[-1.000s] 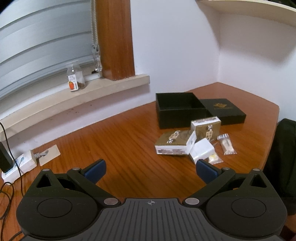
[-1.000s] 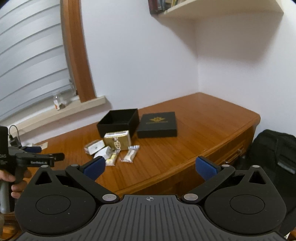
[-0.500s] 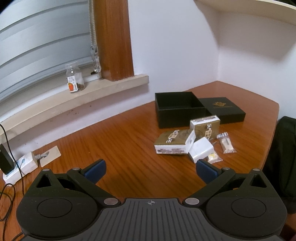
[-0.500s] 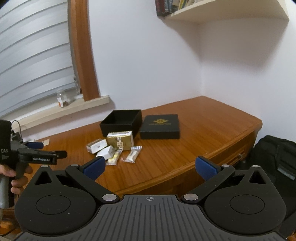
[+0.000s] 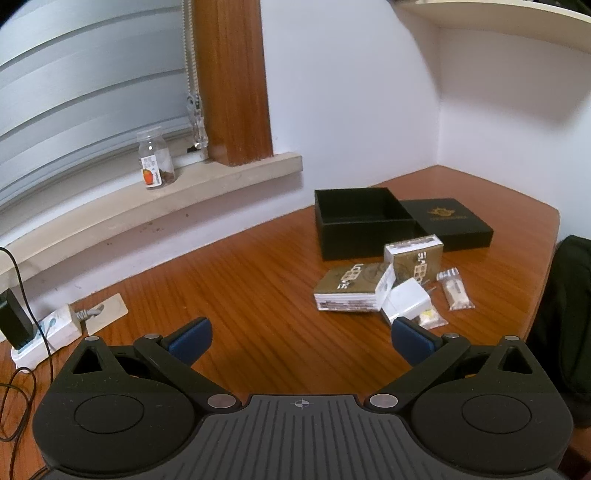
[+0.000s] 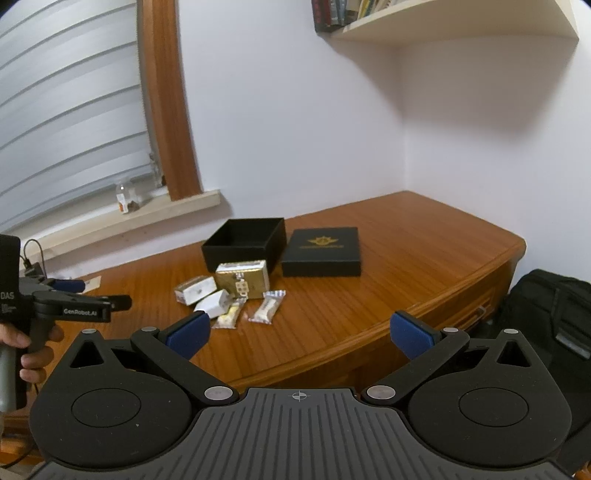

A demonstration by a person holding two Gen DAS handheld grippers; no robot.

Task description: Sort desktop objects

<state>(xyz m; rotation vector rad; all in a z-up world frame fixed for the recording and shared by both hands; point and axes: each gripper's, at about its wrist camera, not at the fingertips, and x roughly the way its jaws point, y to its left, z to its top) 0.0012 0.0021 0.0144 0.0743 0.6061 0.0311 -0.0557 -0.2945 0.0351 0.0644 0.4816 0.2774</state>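
Nothing is sorted yet: your left gripper and right gripper hang spread wide and empty, the black box is bare, and the packets lie loose on the table.

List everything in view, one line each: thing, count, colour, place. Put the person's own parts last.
desk: 1, reddish-brown wood, in the room's corner
open box: 1, black, far side of the desk
lid: 1, black with a gold emblem, beside the open box
gold boxes: 2, gold and white, in front of the open box
charger: 1, white, against the flat gold box
wrapped sweets: 2, clear wrappers, near the desk's front edge
jar: 1, clear glass, on the windowsill
power strip: 1, white, left end of the desk
bag: 1, black, right of the desk
books: several, mixed colours, on the wall shelf
left tool: 1, black with blue pads, open
right tool: 1, black with blue pads, open
hand: 1, gripping the left tool's handle
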